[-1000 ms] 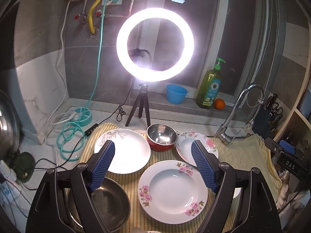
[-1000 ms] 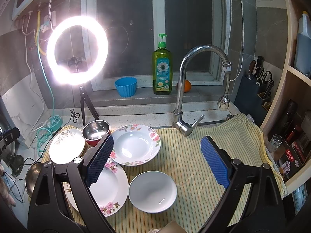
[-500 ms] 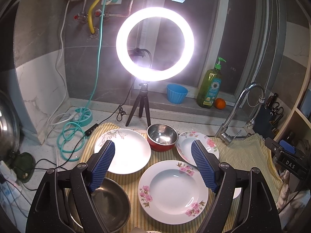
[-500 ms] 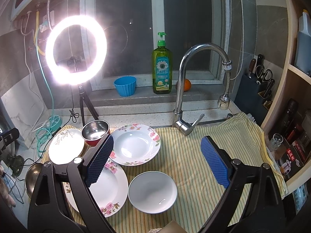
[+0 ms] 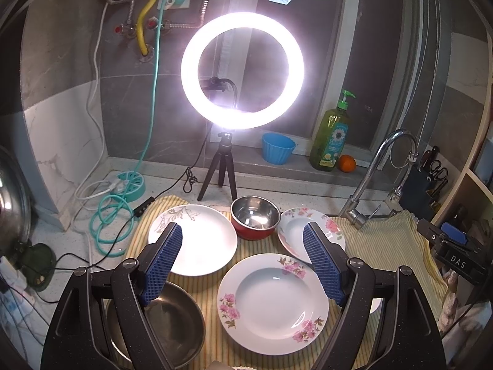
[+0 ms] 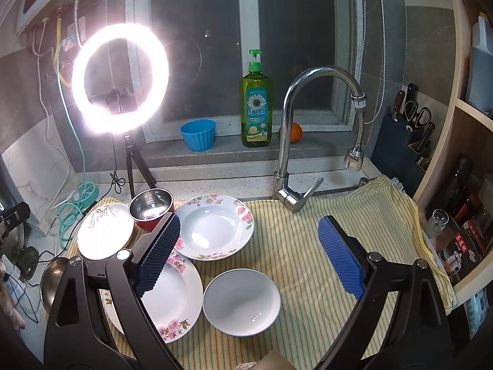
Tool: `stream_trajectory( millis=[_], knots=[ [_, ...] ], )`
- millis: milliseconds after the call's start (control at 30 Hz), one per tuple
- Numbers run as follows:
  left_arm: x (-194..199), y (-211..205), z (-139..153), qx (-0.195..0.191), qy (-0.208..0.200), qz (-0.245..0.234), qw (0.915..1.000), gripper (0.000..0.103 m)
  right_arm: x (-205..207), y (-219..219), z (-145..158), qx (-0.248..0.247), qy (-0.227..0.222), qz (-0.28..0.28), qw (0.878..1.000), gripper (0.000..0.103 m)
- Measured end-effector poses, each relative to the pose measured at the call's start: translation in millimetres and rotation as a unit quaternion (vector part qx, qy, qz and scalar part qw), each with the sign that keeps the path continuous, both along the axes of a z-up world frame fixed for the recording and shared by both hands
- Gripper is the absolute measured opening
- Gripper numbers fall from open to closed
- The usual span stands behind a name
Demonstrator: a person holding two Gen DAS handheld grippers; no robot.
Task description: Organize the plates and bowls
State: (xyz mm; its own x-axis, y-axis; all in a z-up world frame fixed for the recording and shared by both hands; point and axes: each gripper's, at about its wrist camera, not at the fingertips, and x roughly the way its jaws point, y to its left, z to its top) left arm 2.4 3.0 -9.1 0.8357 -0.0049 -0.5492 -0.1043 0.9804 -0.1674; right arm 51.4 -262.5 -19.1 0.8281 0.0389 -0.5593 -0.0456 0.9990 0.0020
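Note:
On a yellow striped cloth (image 6: 308, 246) lie a near floral plate (image 5: 272, 297), a far floral plate (image 6: 215, 228), a leaf-patterned white plate (image 5: 197, 240), a small red steel bowl (image 5: 255, 217), a plain white bowl (image 6: 242, 302) and a large steel bowl (image 5: 168, 317). My left gripper (image 5: 242, 262) is open and empty, above the near floral plate. My right gripper (image 6: 249, 256) is open and empty, above the white bowl and the far floral plate (image 5: 303, 231).
A lit ring light on a tripod (image 5: 242, 71) stands behind the dishes. A faucet (image 6: 295, 141) rises at the back of the cloth. A blue cup (image 6: 197, 135), soap bottle (image 6: 255, 104) and orange (image 6: 295, 132) sit on the sill. Cables (image 5: 107, 215) lie left; a shelf (image 6: 462, 215) is right.

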Motion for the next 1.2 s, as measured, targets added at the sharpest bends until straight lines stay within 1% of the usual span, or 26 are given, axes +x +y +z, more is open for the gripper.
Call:
stream_trajectory(
  millis=[233, 400, 533, 833, 867, 900, 1000, 1033, 1133, 1200],
  knots=[
    [1, 0, 1, 0.000, 0.003, -0.002, 1.0000, 0.081, 0, 0, 2, 0.001, 0.001, 0.000, 1.000, 0.093],
    [2, 0, 2, -0.001, 0.004, -0.003, 1.0000, 0.081, 0, -3, -3, 0.001, 0.003, -0.002, 1.000, 0.093],
    [3, 0, 1, -0.001, 0.008, -0.008, 0.9999, 0.081, -1, -7, -4, 0.007, 0.012, -0.004, 1.000, 0.093],
    [12, 8, -19, -0.020, 0.042, -0.019, 0.9987, 0.081, -1, -10, -20, 0.018, 0.048, 0.001, 0.999, 0.093],
    [12, 9, -21, -0.019, 0.045, -0.020, 0.9986, 0.081, 0, -10, -21, 0.019, 0.052, 0.002, 0.998, 0.091],
    [13, 9, -23, -0.019, 0.049, -0.022, 0.9983, 0.080, 0, -10, -24, 0.020, 0.057, 0.003, 0.998, 0.088],
    [14, 11, -30, -0.025, 0.061, -0.028, 0.9974, 0.080, 0, -11, -31, 0.030, 0.073, 0.008, 0.997, 0.081],
    [15, 12, -31, -0.026, 0.065, -0.031, 0.9971, 0.077, 0, -12, -33, 0.034, 0.079, 0.010, 0.996, 0.077],
    [16, 13, -38, -0.032, 0.079, -0.040, 0.9956, 0.071, 0, -12, -41, 0.047, 0.097, 0.022, 0.994, 0.070],
    [16, 13, -45, -0.047, 0.094, -0.048, 0.9933, 0.068, 0, -11, -44, 0.050, 0.106, 0.031, 0.993, 0.065]
  ],
)
